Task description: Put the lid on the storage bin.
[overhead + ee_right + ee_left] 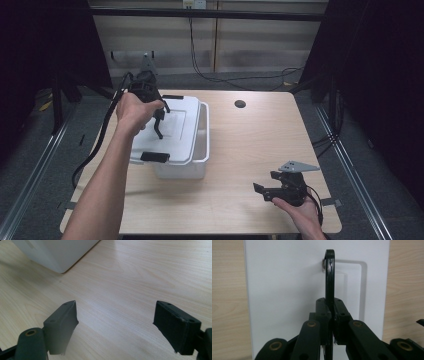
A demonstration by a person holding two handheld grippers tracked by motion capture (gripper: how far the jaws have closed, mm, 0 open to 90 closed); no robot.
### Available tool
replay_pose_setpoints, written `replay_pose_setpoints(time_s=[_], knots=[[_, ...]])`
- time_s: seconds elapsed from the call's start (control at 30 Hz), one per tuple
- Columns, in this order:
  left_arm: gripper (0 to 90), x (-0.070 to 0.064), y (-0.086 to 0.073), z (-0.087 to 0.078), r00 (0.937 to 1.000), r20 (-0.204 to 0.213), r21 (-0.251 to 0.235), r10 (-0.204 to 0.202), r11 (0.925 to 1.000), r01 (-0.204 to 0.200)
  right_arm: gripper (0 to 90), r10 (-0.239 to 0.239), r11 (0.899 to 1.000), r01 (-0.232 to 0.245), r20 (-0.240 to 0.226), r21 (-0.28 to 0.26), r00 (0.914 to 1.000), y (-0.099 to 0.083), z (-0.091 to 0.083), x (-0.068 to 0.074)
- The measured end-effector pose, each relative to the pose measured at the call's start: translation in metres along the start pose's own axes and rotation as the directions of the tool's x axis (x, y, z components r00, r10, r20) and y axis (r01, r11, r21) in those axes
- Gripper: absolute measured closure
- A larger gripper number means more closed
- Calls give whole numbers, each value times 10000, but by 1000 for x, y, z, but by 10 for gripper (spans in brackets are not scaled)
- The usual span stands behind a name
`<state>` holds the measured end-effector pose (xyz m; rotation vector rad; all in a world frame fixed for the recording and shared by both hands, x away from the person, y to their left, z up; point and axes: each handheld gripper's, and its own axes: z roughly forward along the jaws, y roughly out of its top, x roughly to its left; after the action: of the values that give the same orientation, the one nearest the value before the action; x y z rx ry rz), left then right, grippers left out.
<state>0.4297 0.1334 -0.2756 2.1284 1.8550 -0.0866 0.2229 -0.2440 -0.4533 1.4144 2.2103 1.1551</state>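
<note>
A white plastic box [200,159] stands on the left half of the wooden table [250,140]. Its white lid [175,132] sits over it, shifted a little to the left so the box's right rim shows. The lid carries a black clip at its far end and another at its near end [154,157]. My left gripper [159,120] reaches down from above and is shut on the lid's thin black handle [330,272], which stands upright over the lid [287,290]. My right gripper [265,189] rests low at the table's front right, open and holding nothing, pointing left toward the box corner [55,255].
A round dark hole [240,104] is set in the table behind the box. Cables hang along the back wall. Bare wood lies between the box and my right gripper [116,322]. Dark curtains flank both sides.
</note>
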Motion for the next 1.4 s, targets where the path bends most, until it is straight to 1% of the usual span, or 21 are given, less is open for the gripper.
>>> replay_pose_setpoints(time_s=[0.17, 0.2, 0.27, 0.33, 0.4, 0.5, 0.53, 0.57, 0.7, 0.73, 0.83, 0.9, 0.93, 1.0, 1.07, 1.1, 1.13, 1.2, 1.27, 1.3, 1.4], knots=[[849, -2, 2, 3, 9997, 46, 152, -233, 9996, 232, 182, -11, 10000, 11, 2, -23, 10000, 0, 0, 0], [849, -2, 2, 3, 9994, 20, -54, -348, 9994, 348, 182, -9, 10000, 9, -3, -23, 10000, 0, 0, -1], [848, -2, 3, 3, 9994, 37, 12, -330, 9995, 330, 182, -16, 10000, 16, -4, -26, 10000, 0, 0, 0], [849, -2, 5, 4, 9983, 156, 30, -561, 9984, 560, 181, -20, 10000, 20, -9, -36, 10000, 0, 0, 0], [849, -3, 5, 4, 9968, 206, -124, -771, 9969, 774, 181, -11, 10000, 11, 7, -26, 10000, 0, 0, 0], [849, -3, 5, 6, 9971, 188, -35, -739, 9973, 740, 181, -2, 10000, 2, -10, -23, 10000, 0, 0, 0], [849, -4, 6, 8, 9961, 178, -60, -867, 9962, 868, 181, -2, 10000, 2, -10, -23, 10000, 0, 0, 0], [848, -6, 6, 9, 9968, 179, -59, -783, 9969, 784, 181, 31, 10000, -31, 0, -20, 10000, 0, 0, -1], [849, -10, 5, 14, 9951, 323, -47, -933, 9956, 935, 181, -6, 10000, 6, -23, -11, 10000, 0, 0, 0], [849, -12, 5, 15, 9944, 242, -168, -1032, 9945, 1036, 182, -6, 10000, 6, -19, -22, 10000, 0, 0, 0], [849, -12, 5, 15, 9951, 307, -94, -940, 9955, 943, 182, -5, 10000, 5, -21, 10, 10000, 0, 0, 0], [849, -13, 5, 16, 9939, 283, -144, -1061, 9942, 1066, 182, 8, 10000, -8, -33, 14, 10000, 0, 0, 0], [849, -13, 5, 18, 9940, 130, -188, -1082, 9939, 1085, 181, 2, 10000, -2, -40, 20, 10000, 0, 0, 0], [848, -14, 5, 19, 9947, 216, -112, -1008, 9948, 1011, 181, 3, 10000, -3, -17, 34, 10000, 0, 0, -1], [848, -16, 6, 20, 9936, 362, -125, -1074, 9941, 1080, 182, -9, 10000, 9, -20, 18, 10000, 0, 0, 0], [848, -16, 6, 20, 9947, 395, -98, -953, 9954, 957, 182, -19, 10000, 19, -29, 9, 10000, 0, 0, -1], [848, -19, 7, 19, 9943, 377, -151, -998, 9948, 1004, 182, -18, 10000, 18, -28, 9, 10000, 0, 0, -1], [847, -21, 8, 19, 9959, 324, -148, -844, 9963, 849, 182, -7, 10000, 7, -20, 28, 10000, 0, 0, -1], [847, -23, 8, 19, 9961, 264, -168, -838, 9963, 843, 182, -9, 10000, 9, -17, 41, 10000, 0, 0, -1], [847, -26, 9, 19, 9960, 375, -222, -812, 9964, 821, 181, -5, 10000, 5, -21, 39, 10000, 0, 0, -1], [848, -27, 10, 23, 9943, 379, -94, -992, 9950, 996, 182, -22, 10000, 22, -24, 18, 10000, -1, 0, -1]])
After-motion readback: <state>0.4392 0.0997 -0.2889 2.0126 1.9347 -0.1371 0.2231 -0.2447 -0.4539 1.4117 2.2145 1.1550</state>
